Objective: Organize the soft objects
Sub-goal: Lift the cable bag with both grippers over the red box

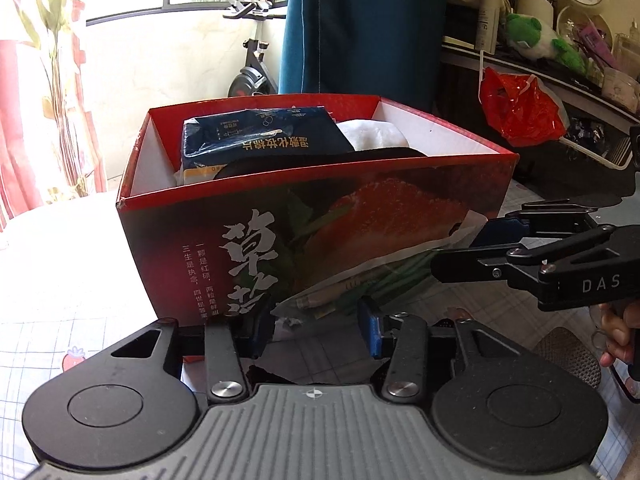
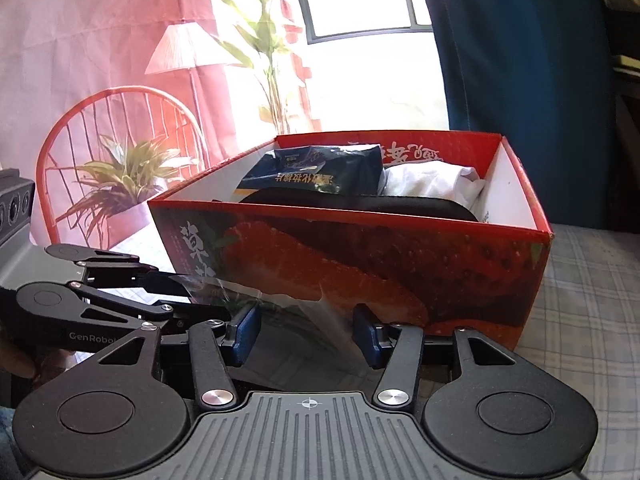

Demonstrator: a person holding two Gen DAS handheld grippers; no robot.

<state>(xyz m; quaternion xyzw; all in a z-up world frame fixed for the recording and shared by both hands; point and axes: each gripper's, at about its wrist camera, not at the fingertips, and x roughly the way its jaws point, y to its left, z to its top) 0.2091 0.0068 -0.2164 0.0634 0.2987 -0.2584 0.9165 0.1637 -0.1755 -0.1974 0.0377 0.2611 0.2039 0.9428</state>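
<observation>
A red strawberry-print box (image 1: 360,208) stands on the table and shows in the right wrist view too (image 2: 400,256). Inside lie a dark blue cotton-pad pack (image 1: 264,136) (image 2: 320,172), a white cloth (image 1: 376,134) (image 2: 432,182) and a black soft item (image 1: 320,162) (image 2: 360,204). A clear plastic packet (image 1: 360,276) (image 2: 304,320) lies against the box front. My left gripper (image 1: 320,330) is open around one end of it. My right gripper (image 2: 306,338) is open around the other end and shows from the side in the left wrist view (image 1: 464,256).
A checked tablecloth (image 2: 592,288) covers the table. A shelf at the right holds a red plastic bag (image 1: 516,108), a green and white plush toy (image 1: 536,36) and toiletries. A red wire chair (image 2: 80,128), plants, a blue curtain (image 1: 360,24) and an exercise bike (image 1: 252,68) stand behind.
</observation>
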